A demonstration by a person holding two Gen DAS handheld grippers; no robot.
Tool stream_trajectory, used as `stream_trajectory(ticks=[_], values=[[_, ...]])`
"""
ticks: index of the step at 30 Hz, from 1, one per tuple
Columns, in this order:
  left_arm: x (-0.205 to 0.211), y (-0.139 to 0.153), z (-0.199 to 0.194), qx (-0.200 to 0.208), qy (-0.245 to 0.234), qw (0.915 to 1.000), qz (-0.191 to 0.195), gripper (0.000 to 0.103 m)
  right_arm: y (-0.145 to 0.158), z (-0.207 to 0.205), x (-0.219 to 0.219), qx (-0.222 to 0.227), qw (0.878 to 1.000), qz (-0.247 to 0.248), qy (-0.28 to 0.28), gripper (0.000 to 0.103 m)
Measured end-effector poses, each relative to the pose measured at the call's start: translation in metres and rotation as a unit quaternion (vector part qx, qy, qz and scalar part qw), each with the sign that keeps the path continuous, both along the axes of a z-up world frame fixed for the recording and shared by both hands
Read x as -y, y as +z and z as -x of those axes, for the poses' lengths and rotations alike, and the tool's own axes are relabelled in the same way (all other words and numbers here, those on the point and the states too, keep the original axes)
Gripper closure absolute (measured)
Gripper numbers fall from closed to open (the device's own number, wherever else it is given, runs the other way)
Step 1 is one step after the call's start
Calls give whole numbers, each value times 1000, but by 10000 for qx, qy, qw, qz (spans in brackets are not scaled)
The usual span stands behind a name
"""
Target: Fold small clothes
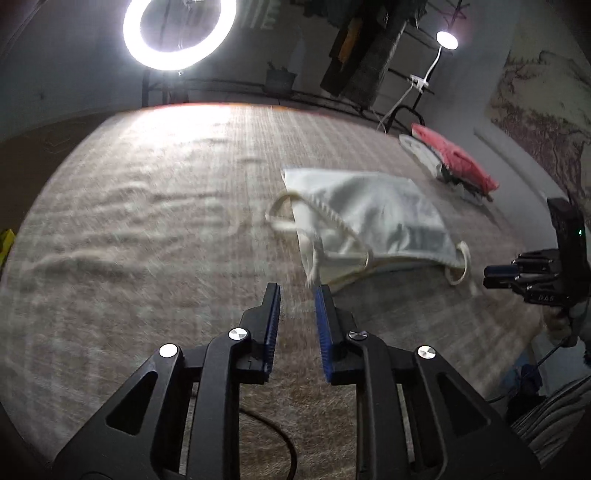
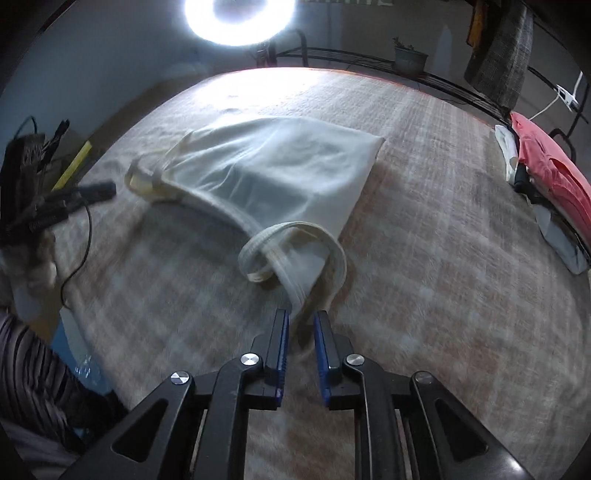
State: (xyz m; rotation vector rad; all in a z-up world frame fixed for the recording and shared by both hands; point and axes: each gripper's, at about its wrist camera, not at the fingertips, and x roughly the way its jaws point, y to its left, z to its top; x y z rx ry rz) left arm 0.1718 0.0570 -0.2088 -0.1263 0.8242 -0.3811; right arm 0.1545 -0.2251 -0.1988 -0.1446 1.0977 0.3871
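A small white tank top [image 1: 369, 218] lies folded on the beige checked cloth [image 1: 147, 221], its straps looped at the near edge. My left gripper [image 1: 297, 291] is open and empty, just short of the top's near left corner. In the right wrist view the same top [image 2: 280, 173] lies ahead, with one strap loop [image 2: 295, 251] nearest. My right gripper [image 2: 300, 317] is open, its tips at the hem below that loop, nothing held. The right gripper also shows in the left wrist view [image 1: 498, 277], and the left gripper in the right wrist view [image 2: 99, 192].
A stack of folded clothes with a red garment on top [image 1: 454, 158] sits at the far right of the cloth, also in the right wrist view [image 2: 550, 173]. A ring light [image 1: 179, 33] and a small lamp [image 1: 447, 40] stand behind. A cable [image 2: 83, 243] trails at the left.
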Motion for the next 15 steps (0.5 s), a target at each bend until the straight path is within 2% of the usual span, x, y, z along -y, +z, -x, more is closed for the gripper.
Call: stream_trajectory(ticks=[1, 5, 10, 15], values=[[-1, 8, -2, 101, -3, 9999, -9, 85, 4, 2, 3, 49, 10000, 8, -29, 80], [17, 30, -29, 399, -253, 9987, -210, 85, 29, -5, 14, 423, 9976, -457, -307, 80], [58, 22, -70, 191, -716, 9950, -667, 85, 33, -37, -10, 493, 9958, -719, -294, 80], [81, -9, -79, -352, -1082, 9878, -1060, 85, 4, -78, -27, 229, 9972, -501, -501, 80]])
